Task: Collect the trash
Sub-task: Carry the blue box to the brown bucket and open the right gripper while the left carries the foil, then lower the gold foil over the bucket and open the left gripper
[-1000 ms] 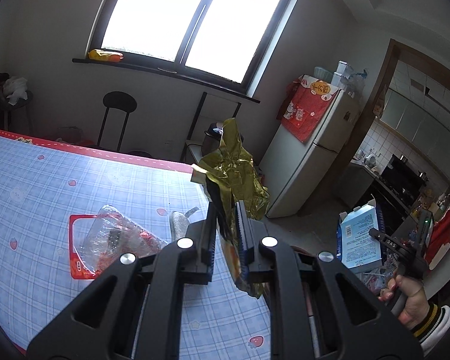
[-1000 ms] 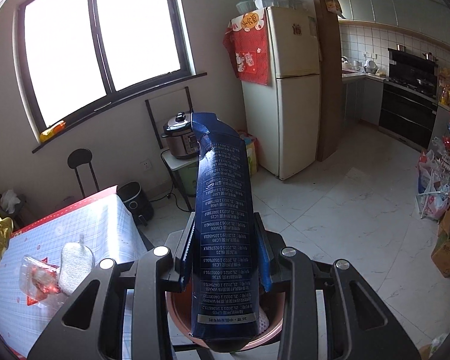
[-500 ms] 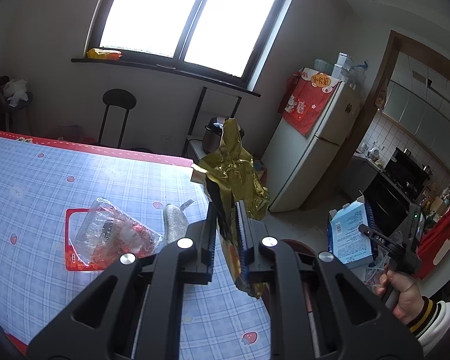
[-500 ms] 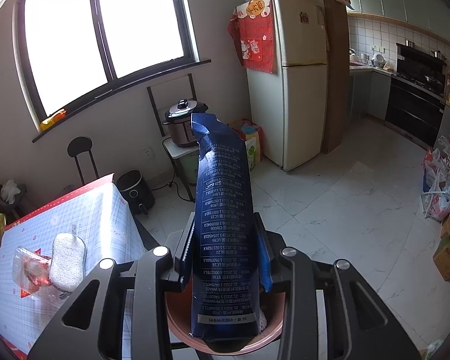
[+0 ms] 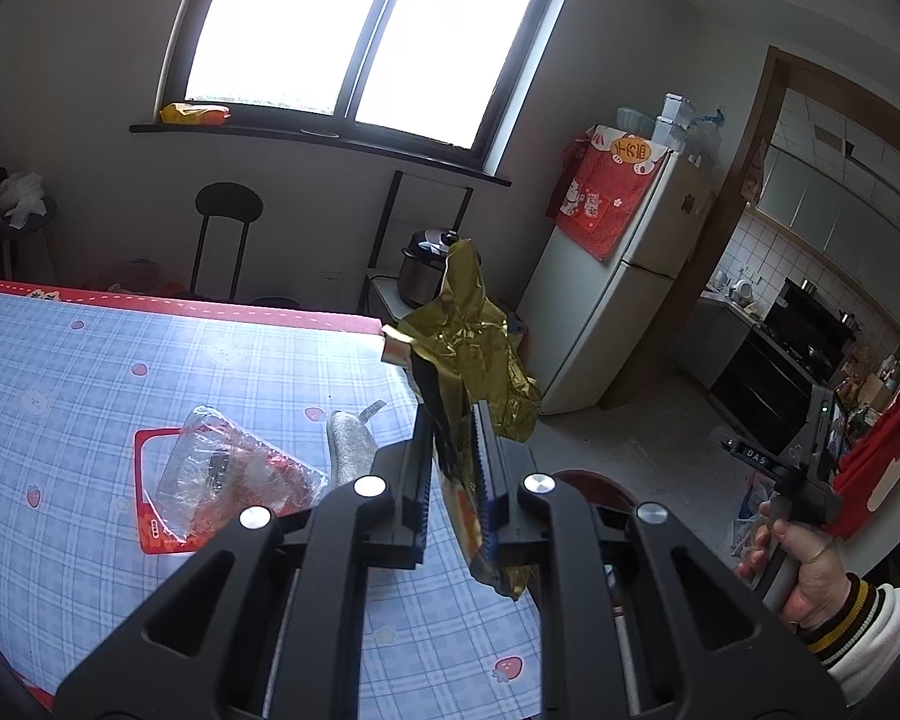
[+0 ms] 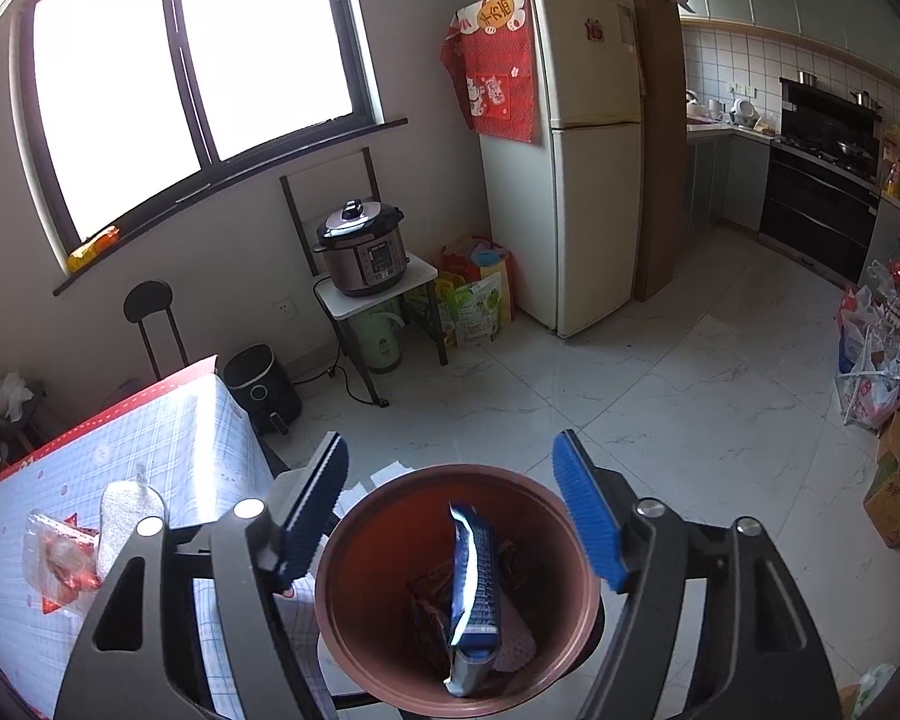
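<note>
Right tongs [image 6: 450, 504] spread wide over the round brown plastic bin [image 6: 354, 546], gripping nothing. Long dark-blue printed packet [image 6: 474, 594] standing inside on other wrappers. Left tongs [image 5: 453, 468] clamped on crumpled gold foil wrapper [image 5: 468, 342], held above right edge of blue-checked counter [image 5: 90, 372]. Clear crinkled plastic pack [image 5: 228, 480] lying on counter, left.
</note>
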Demonstrator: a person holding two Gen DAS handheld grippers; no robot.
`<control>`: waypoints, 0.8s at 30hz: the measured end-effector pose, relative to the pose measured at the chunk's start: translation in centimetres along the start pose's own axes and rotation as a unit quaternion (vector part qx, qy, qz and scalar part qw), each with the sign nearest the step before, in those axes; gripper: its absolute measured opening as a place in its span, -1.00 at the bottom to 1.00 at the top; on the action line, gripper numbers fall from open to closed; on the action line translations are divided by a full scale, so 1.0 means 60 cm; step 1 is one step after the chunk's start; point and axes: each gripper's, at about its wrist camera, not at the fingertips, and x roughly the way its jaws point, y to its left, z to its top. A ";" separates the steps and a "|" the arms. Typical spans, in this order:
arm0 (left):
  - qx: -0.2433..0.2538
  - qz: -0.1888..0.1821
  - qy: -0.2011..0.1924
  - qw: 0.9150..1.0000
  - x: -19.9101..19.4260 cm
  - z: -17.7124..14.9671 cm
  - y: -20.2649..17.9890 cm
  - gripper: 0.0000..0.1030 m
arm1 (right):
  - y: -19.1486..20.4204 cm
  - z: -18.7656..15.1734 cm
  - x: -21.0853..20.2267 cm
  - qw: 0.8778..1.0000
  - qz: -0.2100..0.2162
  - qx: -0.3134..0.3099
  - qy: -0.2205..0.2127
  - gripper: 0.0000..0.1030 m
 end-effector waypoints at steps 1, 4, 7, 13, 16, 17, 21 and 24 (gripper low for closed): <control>0.002 -0.004 0.001 1.000 0.003 0.001 -0.003 -0.68 | -0.001 0.001 -0.008 1.000 -0.005 0.001 -0.003 0.81; 0.012 -0.019 0.006 1.000 0.015 0.004 -0.015 -0.68 | -0.012 0.001 -0.032 1.000 0.000 0.008 -0.006 0.89; 0.027 -0.039 0.014 0.999 0.032 0.006 -0.038 -0.68 | -0.024 0.000 -0.057 1.000 -0.014 0.007 -0.011 0.89; 0.070 -0.080 0.039 0.994 0.094 0.002 -0.113 -0.67 | -0.060 -0.008 -0.099 0.999 -0.029 0.015 -0.016 0.89; 0.086 -0.104 0.052 0.989 0.138 -0.001 -0.161 -0.67 | -0.079 -0.015 -0.114 0.999 -0.037 0.020 -0.016 0.89; 0.091 -0.113 0.056 0.988 0.152 -0.003 -0.177 -0.67 | -0.085 -0.018 -0.118 0.999 -0.040 0.021 -0.015 0.89; 0.110 -0.136 0.068 0.982 0.214 -0.010 -0.243 -0.67 | -0.109 -0.027 -0.129 0.998 -0.052 0.026 -0.010 0.89; 0.115 -0.144 0.077 0.980 0.259 -0.017 -0.282 -0.67 | -0.131 -0.033 -0.134 0.998 -0.060 0.033 -0.005 0.89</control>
